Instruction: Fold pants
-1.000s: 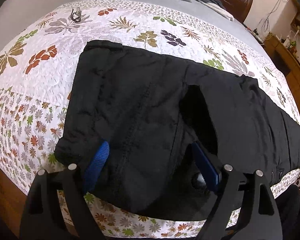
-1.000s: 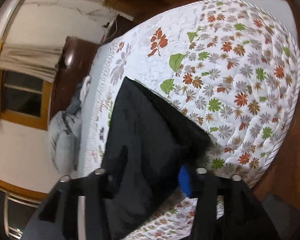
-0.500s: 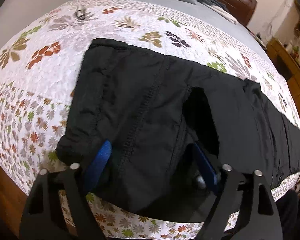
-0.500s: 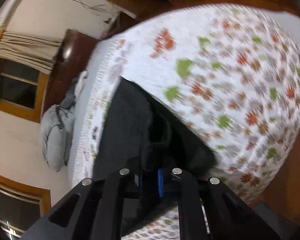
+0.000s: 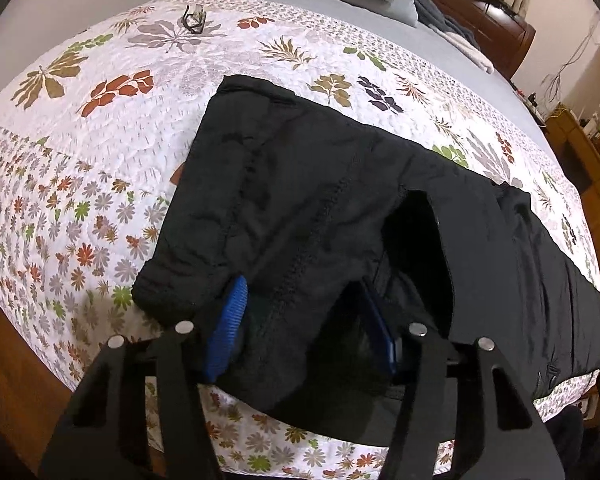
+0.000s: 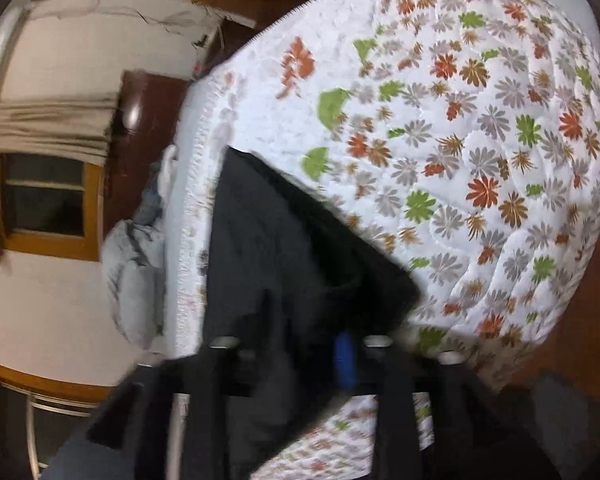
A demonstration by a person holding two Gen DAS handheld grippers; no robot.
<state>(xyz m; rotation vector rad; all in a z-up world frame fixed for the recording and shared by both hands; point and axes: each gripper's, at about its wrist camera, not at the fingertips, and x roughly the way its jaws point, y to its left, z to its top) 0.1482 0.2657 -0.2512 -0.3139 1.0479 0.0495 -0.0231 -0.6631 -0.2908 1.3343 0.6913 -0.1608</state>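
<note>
A: Right, where are the black pants (image 5: 340,208) seen?

B: Laid flat across the floral quilt (image 5: 100,168), waist end at the near edge of the bed, legs stretched off to the right.

A: Left gripper (image 5: 304,320)?

B: Jaws partly apart and closing; waist fabric is bunched between the blue pads (image 5: 228,324). A firm pinch cannot be confirmed.

A: Right gripper (image 6: 300,356)?

B: Blurred. Jaws opening, dark cloth between them; whether it is gripped cannot be told. Glasses (image 5: 194,20) are noted on the far quilt.

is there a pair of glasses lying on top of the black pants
No, the glasses lie on the quilt well away from the pants.
</note>
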